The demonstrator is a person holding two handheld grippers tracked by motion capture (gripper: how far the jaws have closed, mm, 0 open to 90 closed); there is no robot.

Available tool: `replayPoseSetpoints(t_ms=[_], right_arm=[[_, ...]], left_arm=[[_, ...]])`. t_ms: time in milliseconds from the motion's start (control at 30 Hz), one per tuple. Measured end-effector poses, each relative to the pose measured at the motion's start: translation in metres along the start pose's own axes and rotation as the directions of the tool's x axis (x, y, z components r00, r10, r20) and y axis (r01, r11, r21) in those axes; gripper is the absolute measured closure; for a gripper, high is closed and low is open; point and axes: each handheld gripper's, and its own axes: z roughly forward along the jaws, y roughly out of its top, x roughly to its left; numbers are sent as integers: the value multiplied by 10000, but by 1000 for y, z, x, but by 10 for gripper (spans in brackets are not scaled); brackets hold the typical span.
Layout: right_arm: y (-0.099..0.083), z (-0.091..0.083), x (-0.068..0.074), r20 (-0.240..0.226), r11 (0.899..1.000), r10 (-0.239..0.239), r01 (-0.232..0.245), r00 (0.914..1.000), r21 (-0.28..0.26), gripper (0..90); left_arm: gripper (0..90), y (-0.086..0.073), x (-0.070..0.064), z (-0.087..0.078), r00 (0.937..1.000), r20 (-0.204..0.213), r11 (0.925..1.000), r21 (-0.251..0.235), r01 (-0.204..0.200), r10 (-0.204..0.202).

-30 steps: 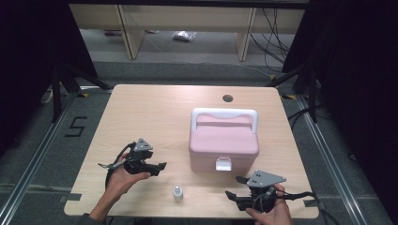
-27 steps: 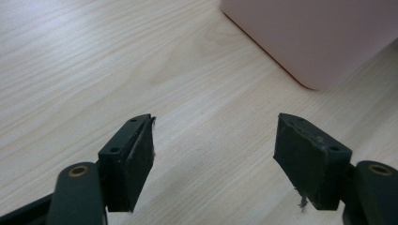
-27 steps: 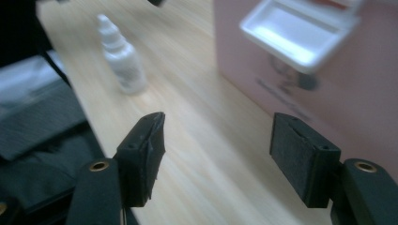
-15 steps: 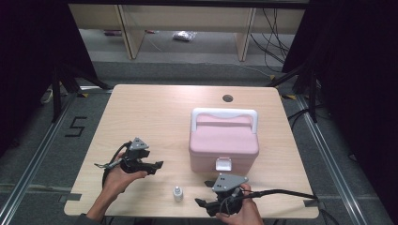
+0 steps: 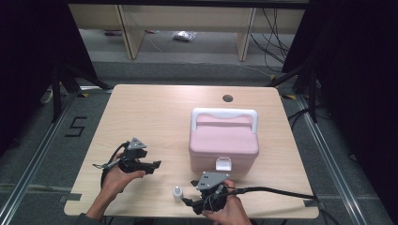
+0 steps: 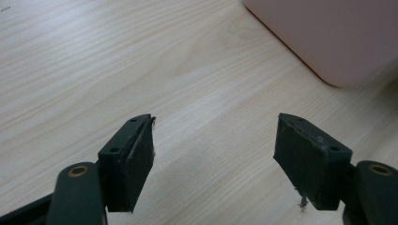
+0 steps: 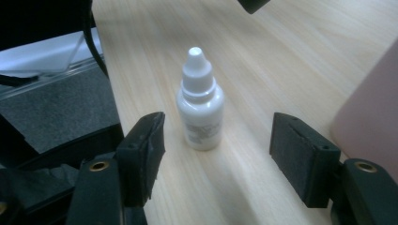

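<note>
A small white dropper bottle stands upright near the table's front edge; in the right gripper view the bottle is just ahead of the open jaws, not touched. My right gripper points left at it from the right, open. A closed pink box with a white handle and latch sits right of centre; its rounded corner shows in the left gripper view. My left gripper hovers over bare wood left of the box, open and empty.
The wooden table has a round cable hole at the back. A black cable trails right from the right gripper along the front edge. Shelving and cables lie on the floor beyond the table.
The right gripper has swung from the front right corner leftward to just beside the bottle. The left gripper has barely shifted.
</note>
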Motion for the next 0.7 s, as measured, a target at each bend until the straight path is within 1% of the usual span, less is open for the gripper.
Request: replayPoseSetpoints(t_ms=[33,67,100,167,233,333,367,400,467,500,533,567,633,667,700], right_arm=[[1,3,0,52,10000,-23,23,10000,-6,365],[3,6,0,5,9998,-197,197,9998,-4,366],[5,9,2,-22,9996,-259,259,9997,-75,369],[6,10,4,-92,9995,-307,306,9995,-37,375],[9,15,5,-125,9984,-566,566,9983,33,376],[10,19,6,-215,9985,-540,540,9983,-21,391],[10,20,7,-253,9986,-537,535,9982,-57,401],[10,20,7,-322,9984,-562,564,9979,47,405],[10,22,5,-260,9986,-505,509,9984,126,415],[9,24,5,-242,9986,-523,523,9983,13,420],[9,24,5,-242,9986,-523,523,9983,13,420],[9,25,4,-241,9982,-593,594,9980,29,438],[9,26,4,-323,9985,-540,541,9980,28,439],[9,28,4,-297,9984,-566,568,9980,64,442],[8,31,3,-313,9983,-561,564,9979,111,455]], left_arm=[[283,0,0,0,10000,5,10000,-12,8,-8],[283,0,0,-1,10000,47,10000,-14,71,-71],[283,0,0,-1,10000,2,10000,17,26,-26],[283,-1,0,-2,10000,8,10000,-49,60,-60],[283,-1,0,-3,10000,16,10000,-47,72,-72],[283,-1,0,-3,10000,-26,10000,-20,92,-92],[283,-1,0,-2,10000,5,10000,-11,34,-34],[283,-1,0,-2,10000,27,10000,3,26,-26],[283,-1,-1,-1,10000,52,10000,11,20,-20],[283,-1,-2,0,10000,13,10000,37,7,-7],[283,-1,-2,0,10000,13,10000,37,7,-7],[283,-1,-2,1,9999,169,9999,140,15,-17],[283,-1,-3,1,9997,246,9998,191,20,-24],[283,-1,-3,2,9999,116,10000,31,17,-17],[283,-2,-3,3,9999,113,10000,79,-38,37]])
